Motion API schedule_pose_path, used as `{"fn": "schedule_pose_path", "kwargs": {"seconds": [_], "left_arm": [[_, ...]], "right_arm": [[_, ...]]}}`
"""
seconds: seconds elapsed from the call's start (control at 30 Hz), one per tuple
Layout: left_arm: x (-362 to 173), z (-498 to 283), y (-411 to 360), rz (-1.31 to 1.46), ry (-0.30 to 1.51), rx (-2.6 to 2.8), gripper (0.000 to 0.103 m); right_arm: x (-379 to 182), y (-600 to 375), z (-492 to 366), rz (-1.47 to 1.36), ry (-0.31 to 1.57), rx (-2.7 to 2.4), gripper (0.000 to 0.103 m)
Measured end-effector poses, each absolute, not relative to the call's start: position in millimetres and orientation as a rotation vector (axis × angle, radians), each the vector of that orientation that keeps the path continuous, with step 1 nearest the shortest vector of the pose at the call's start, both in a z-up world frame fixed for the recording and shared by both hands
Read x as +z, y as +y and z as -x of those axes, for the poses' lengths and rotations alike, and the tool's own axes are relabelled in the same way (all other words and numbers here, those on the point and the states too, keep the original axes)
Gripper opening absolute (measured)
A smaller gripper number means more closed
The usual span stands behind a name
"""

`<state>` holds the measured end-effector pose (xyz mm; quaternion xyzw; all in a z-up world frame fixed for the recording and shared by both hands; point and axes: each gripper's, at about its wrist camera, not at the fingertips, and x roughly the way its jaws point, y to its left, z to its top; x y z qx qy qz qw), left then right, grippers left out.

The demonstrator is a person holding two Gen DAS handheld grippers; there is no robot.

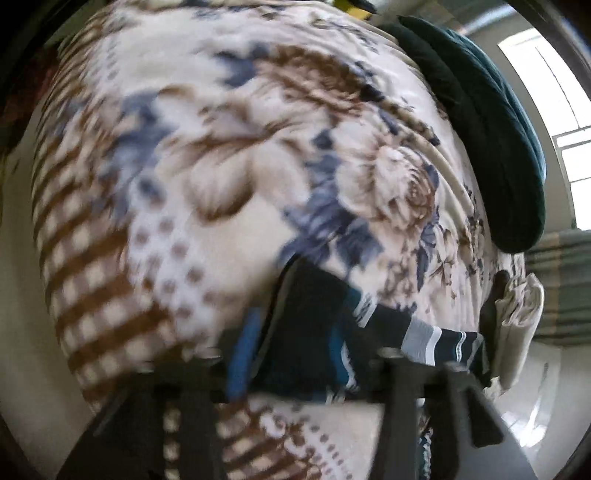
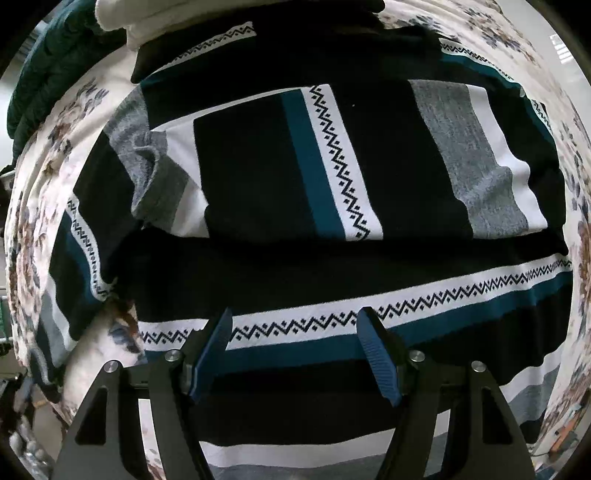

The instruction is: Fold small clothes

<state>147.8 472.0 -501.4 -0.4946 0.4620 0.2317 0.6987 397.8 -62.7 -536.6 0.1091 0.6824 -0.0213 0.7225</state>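
Note:
A black knit garment point(image 2: 295, 177) with teal, white zigzag and grey stripes lies partly folded on a floral blanket point(image 2: 48, 192). My right gripper point(image 2: 295, 325) hovers just above its near striped part, jaws open and empty. In the blurred left wrist view, my left gripper point(image 1: 295, 354) holds a bunched part of the same garment point(image 1: 310, 332) between its blue pads point(image 1: 243, 354), above the blanket point(image 1: 207, 177). How firmly it grips is hard to tell through the blur.
Dark green cushions point(image 1: 491, 122) lie along the bed's far edge. Folded white cloth point(image 1: 517, 325) sits at the blanket's edge; it also shows in the right wrist view point(image 2: 155, 18). A window point(image 1: 554, 92) is beyond.

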Motion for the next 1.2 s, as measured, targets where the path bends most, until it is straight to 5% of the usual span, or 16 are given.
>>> {"fn": "schedule_pose_path", "kwargs": {"seconds": [0.17,0.37,0.4,0.47,0.5,0.83,1.03,1.2], "left_arm": [[-544,-128,438,1.391,0.991,0.5,0.062],[-567,-150,437,1.468,0.874,0.647,0.059],[-563,-152,438,1.454,0.857,0.672,0.054],[-549,-165,438,1.347,0.891,0.688,0.009],[-544,-170,438,1.316,0.899,0.678,0.007],[-439,-242,391,0.843,0.88,0.633,0.006],[-374,-326,261,0.55,0.884,0.352,0.006],[-371,-387,98,0.461,0.975,0.019,0.006]], "right_arm": [[-533,-77,-386,-0.261,1.478,-0.124,0.084],[-534,-104,-380,-0.315,1.478,-0.155,0.086],[-532,-107,-379,-0.295,1.474,-0.154,0.086],[-529,-111,-381,-0.239,1.469,-0.168,0.086],[-526,-113,-383,-0.186,1.464,-0.195,0.086],[-509,-119,-432,-0.057,1.385,-0.277,0.094],[-510,-176,-432,-0.144,1.375,-0.248,0.094],[-511,-230,-418,-0.203,1.381,-0.285,0.094]]}}
